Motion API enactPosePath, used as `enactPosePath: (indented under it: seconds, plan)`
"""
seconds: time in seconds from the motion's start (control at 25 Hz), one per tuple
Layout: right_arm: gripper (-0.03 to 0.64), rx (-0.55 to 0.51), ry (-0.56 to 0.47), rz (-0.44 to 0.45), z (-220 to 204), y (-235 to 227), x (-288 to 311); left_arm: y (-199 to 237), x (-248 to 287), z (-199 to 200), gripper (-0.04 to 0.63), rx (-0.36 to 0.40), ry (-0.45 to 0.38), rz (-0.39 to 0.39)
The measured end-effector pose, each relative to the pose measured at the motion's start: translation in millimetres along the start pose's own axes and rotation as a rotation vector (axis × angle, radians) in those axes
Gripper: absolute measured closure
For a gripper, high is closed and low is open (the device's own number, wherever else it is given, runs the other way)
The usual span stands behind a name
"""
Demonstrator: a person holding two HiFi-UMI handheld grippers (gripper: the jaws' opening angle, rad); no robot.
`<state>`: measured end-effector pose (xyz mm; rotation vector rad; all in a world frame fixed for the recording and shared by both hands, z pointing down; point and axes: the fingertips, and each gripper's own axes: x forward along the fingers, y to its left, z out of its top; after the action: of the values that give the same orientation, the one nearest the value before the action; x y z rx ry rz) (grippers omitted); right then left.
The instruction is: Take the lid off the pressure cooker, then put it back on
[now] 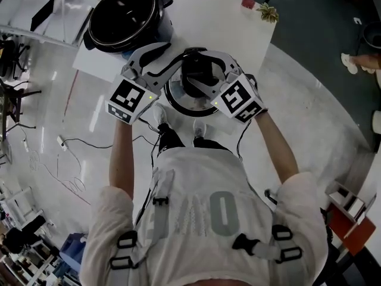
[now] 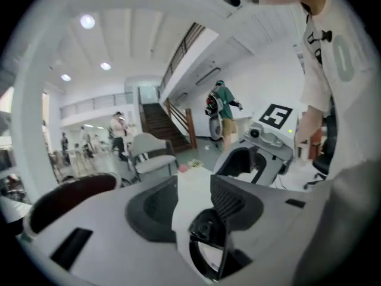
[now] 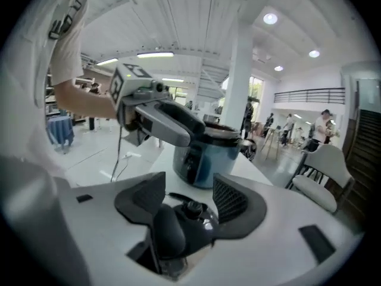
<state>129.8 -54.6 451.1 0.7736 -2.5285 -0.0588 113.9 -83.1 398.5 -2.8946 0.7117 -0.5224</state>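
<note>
The pressure cooker pot (image 1: 122,19) stands open at the far left of the white table (image 1: 226,16); the right gripper view shows it as a blue-and-steel pot (image 3: 205,154). Its lid (image 1: 178,103) hangs in the air close to my body, off the pot, black handle up. My left gripper (image 1: 172,64) holds the lid's left side; a black part of the lid (image 2: 208,234) sits deep in my left gripper (image 2: 190,198), against the right pad. My right gripper (image 1: 211,70) holds the right side, and the handle (image 3: 172,228) fills my right gripper (image 3: 187,195).
A red flower (image 1: 248,2) and a small dried plant (image 1: 268,12) lie at the table's far right corner. Cables (image 1: 71,148) run over the floor at left. A grey chair (image 2: 152,151) and several people stand beyond the table.
</note>
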Motion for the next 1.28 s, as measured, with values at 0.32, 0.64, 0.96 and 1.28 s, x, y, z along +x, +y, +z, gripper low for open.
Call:
enactPosePath:
  seconds: [0.32,0.64,0.96,1.28]
  plan:
    - [0.577,0.282,-0.252,-0.388,44,-45,-33,39,-87,15,0.575,-0.167,-0.149,0.623]
    - [0.607,0.281,-0.223,-0.518,33,-29,-41,39,-142,-12,0.578,-0.245,-0.195,0.855]
    - [0.607,0.243,-0.186,-0.498,28,-18,-33,32,-143,-33,0.578,-0.314,-0.160,0.896]
    - [0.607,0.239,-0.180,-0.495,24,-20,-37,29,-131,-40,0.578,-0.330,-0.135,0.870]
